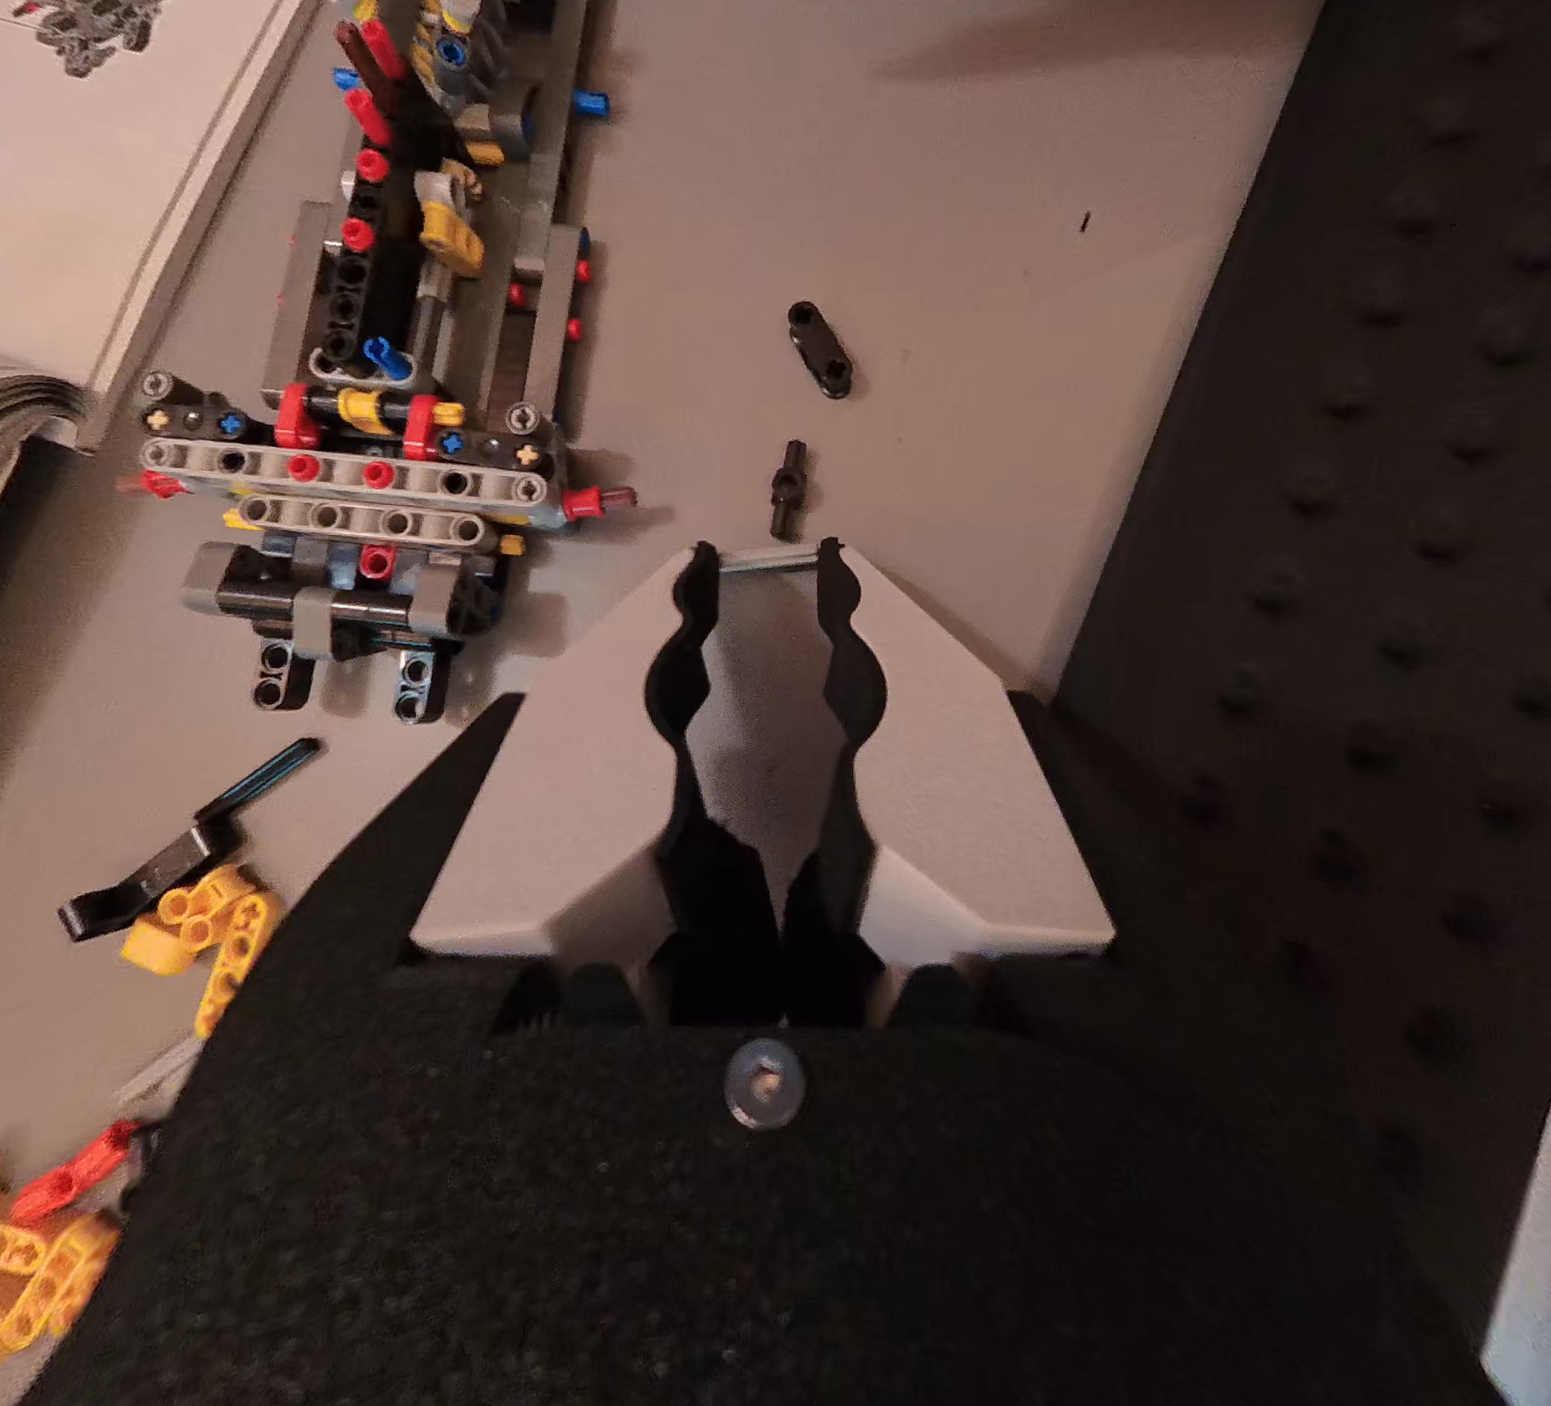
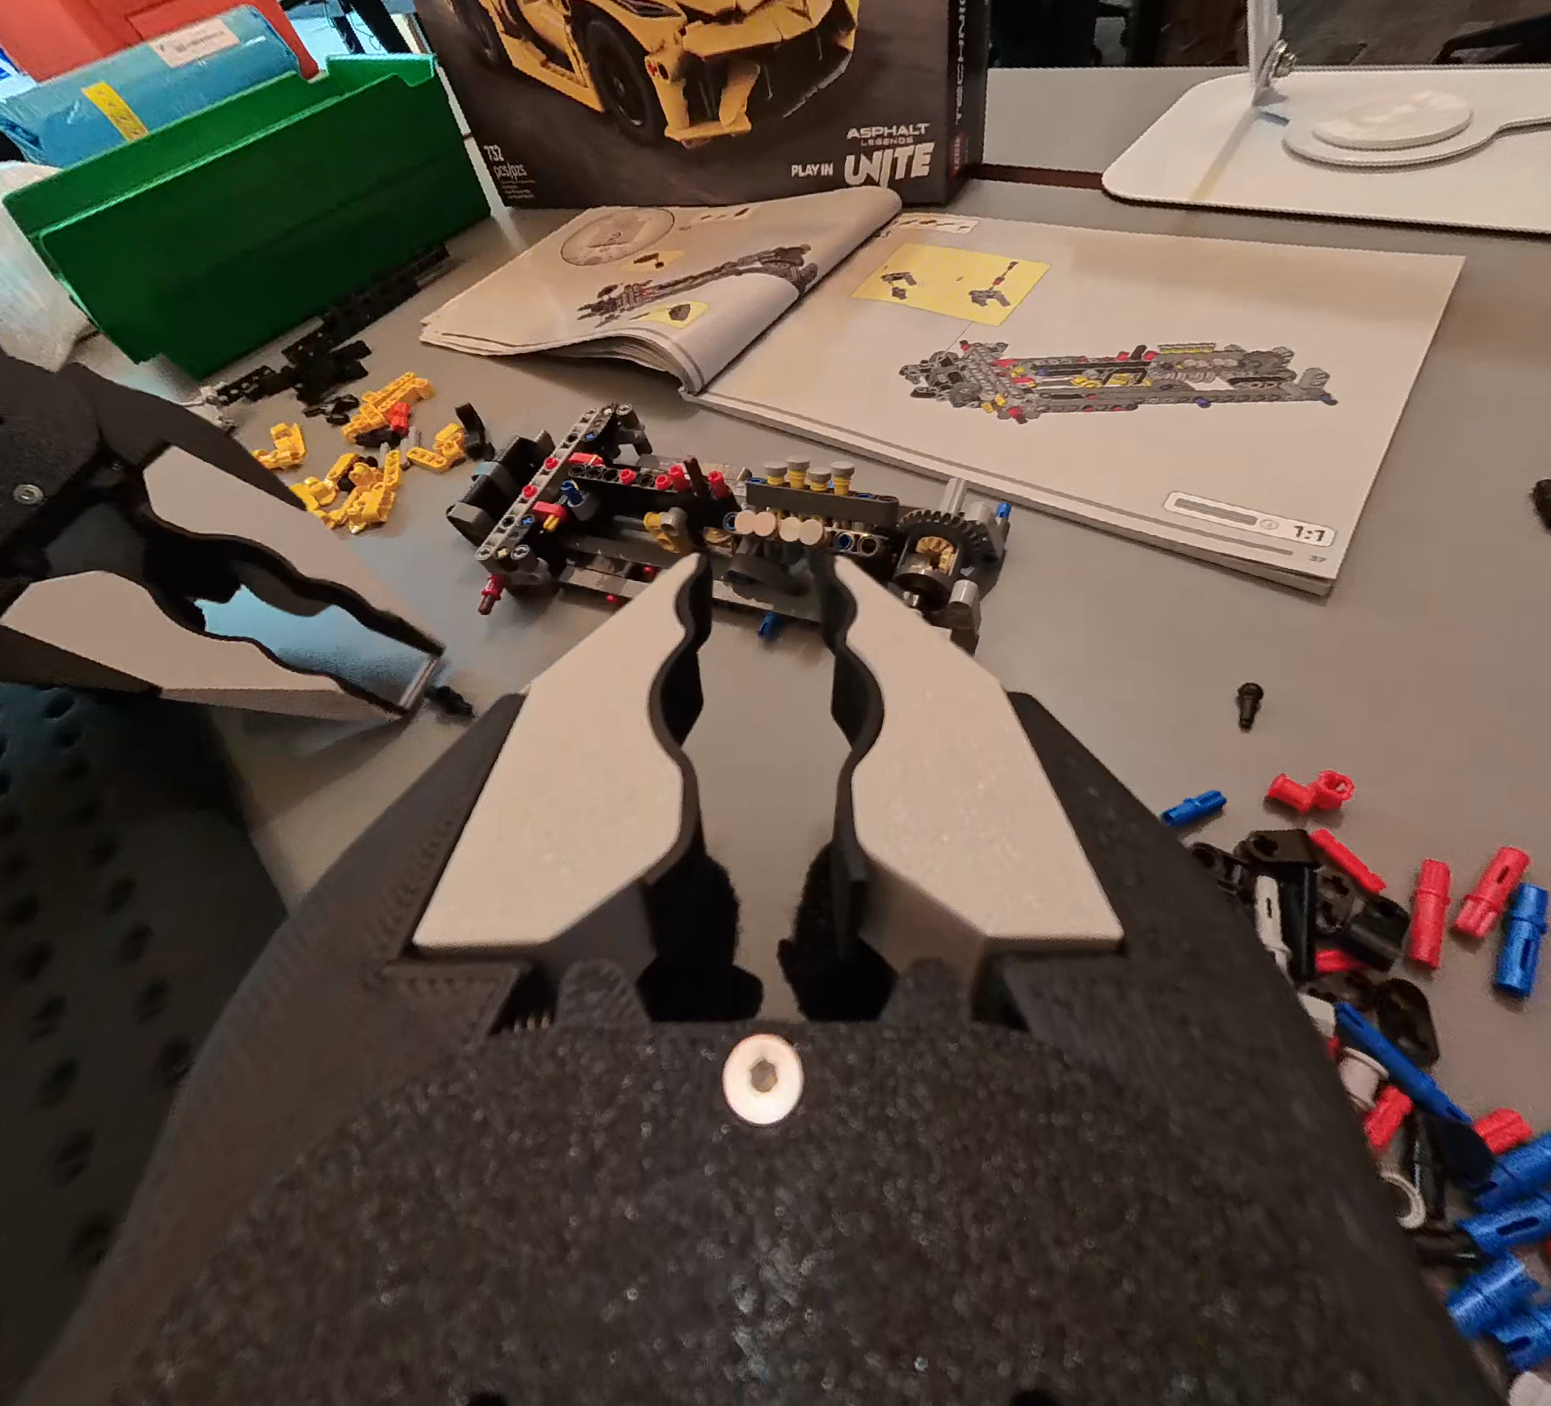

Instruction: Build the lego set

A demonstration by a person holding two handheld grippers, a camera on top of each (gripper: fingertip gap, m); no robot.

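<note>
The half-built chassis (image 2: 730, 526) sits mid-table, lying long-ways right below the open instruction booklet (image 2: 1049, 392), so this looks like the part-fetching step between pages, not an actual press-fit yet. From the left wrist view the chassis (image 1: 378, 375) is up at about 10 o'clock, and the left gripper (image 1: 768, 555) is down on the table near two loose black bits: a small pin connector (image 1: 787, 486) just off the tips at 12 o'clock and a short two-hole link (image 1: 821, 348) a bit farther out the same way. There's a thin grey axle (image 1: 768, 560) spanning the tips, and it looks pinched between them, jaws only part-way apart, though I can't swear it's gripped rather than just lying there. The right gripper (image 2: 768, 576) hovers in front of the chassis with its jaws released and nothing in them. My guess is the next move needs the axle lifted clean and lined up with a hole, with the right one bracing the chassis. Yellow pieces (image 2: 361, 459) sit at 10 o'clock, and a red and blue pin pile (image 2: 1427, 988) is at 3 to 4.
</note>
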